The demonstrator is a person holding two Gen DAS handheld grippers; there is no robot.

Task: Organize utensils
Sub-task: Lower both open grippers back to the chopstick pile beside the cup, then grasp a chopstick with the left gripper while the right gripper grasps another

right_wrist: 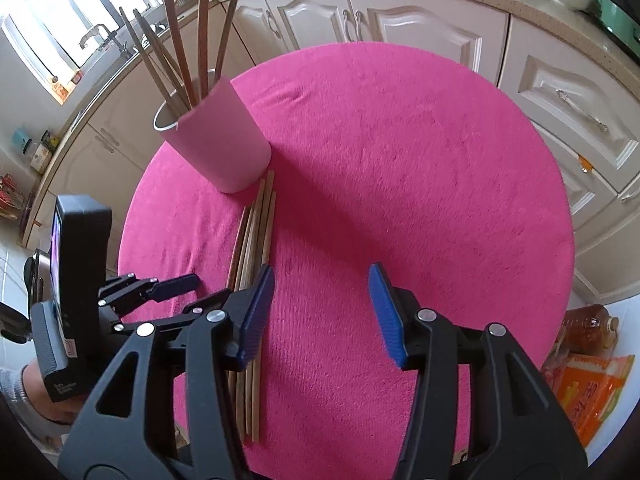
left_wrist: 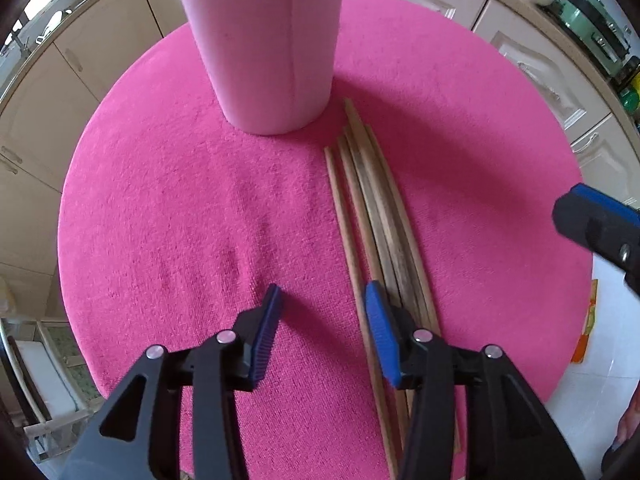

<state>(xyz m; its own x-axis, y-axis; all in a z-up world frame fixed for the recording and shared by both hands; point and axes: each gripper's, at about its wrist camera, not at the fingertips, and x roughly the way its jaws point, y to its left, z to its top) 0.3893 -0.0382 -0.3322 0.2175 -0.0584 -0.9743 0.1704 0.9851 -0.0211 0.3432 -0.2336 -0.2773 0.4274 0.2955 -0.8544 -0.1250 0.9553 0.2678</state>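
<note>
On the round pink cloth [left_wrist: 180, 220], a bundle of wooden chopsticks [left_wrist: 376, 208] lies just beside the pink cup [left_wrist: 264, 52] (more sticks stand inside); left gripper [left_wrist: 324, 300] and right gripper [right_wrist: 322, 284] hover parted, holding nothing

Black claw [left_wrist: 322, 330], ribbed blue pads [left_wrist: 380, 332]

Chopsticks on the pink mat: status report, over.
Left gripper open, empty. Right gripper open, empty. Loose chopsticks flat on pink mat beside pink cup; several already standing in cup. Nothing blocking.
</note>
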